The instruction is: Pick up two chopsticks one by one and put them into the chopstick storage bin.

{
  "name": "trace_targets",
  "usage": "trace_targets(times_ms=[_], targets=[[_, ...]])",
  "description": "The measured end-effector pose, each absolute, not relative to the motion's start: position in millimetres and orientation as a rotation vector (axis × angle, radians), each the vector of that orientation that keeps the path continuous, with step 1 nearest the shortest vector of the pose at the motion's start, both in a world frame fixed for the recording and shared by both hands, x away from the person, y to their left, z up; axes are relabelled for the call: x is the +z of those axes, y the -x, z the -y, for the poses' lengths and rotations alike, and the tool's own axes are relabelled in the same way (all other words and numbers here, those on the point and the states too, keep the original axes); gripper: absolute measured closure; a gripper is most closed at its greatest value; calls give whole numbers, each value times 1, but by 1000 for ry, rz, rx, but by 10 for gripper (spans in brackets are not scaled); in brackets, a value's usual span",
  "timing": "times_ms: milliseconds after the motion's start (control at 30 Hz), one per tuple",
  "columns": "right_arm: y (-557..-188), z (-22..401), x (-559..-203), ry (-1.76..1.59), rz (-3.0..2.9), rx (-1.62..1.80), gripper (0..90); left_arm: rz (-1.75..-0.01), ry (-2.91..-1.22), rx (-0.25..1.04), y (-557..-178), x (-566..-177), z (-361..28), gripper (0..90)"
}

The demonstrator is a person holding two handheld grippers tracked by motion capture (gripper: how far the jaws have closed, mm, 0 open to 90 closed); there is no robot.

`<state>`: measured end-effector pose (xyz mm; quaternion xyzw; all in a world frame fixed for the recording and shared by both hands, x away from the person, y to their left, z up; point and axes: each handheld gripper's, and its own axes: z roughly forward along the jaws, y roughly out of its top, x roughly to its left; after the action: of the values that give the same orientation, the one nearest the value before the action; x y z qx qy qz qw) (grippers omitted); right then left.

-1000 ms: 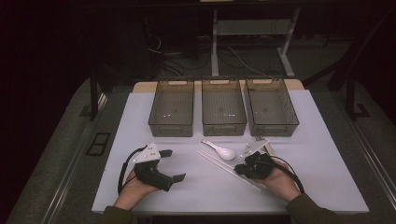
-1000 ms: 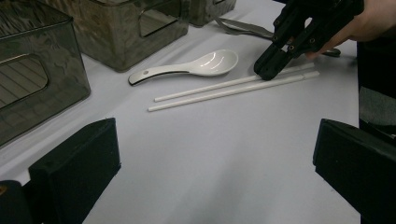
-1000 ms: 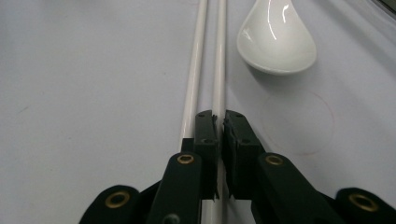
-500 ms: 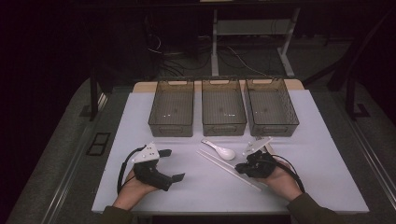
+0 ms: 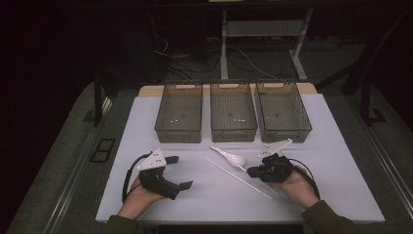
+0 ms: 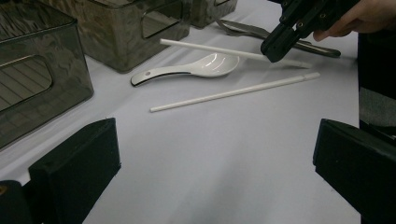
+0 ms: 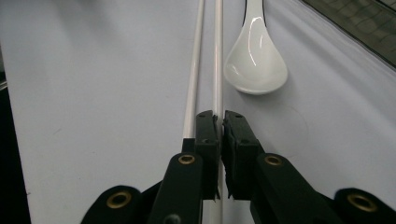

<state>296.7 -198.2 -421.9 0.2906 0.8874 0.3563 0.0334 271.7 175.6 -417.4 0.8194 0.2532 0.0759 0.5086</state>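
1. The right gripper is clamping one white chopstick between its jaws.
2. The second chopstick is lying at nine o'clock, beside it.
3. The left gripper is resting, jaws apart.

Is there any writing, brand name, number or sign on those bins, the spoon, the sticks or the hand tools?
No text can be read anywhere.
Three bins: pale patches on the far rims, possibly labels, too small and blurred to read.
Spoon: plain white, no mark.
Two chopsticks: plain white, no print.
Left gripper and right gripper: black, no lettering visible.
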Motion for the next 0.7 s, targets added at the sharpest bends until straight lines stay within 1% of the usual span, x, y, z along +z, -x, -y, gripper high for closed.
trace_targets(times_ms=[700], targets=[[-303,205,-404,-921,-2712,1177,846,-611,-1972,183,-272,-417,-175,0]])
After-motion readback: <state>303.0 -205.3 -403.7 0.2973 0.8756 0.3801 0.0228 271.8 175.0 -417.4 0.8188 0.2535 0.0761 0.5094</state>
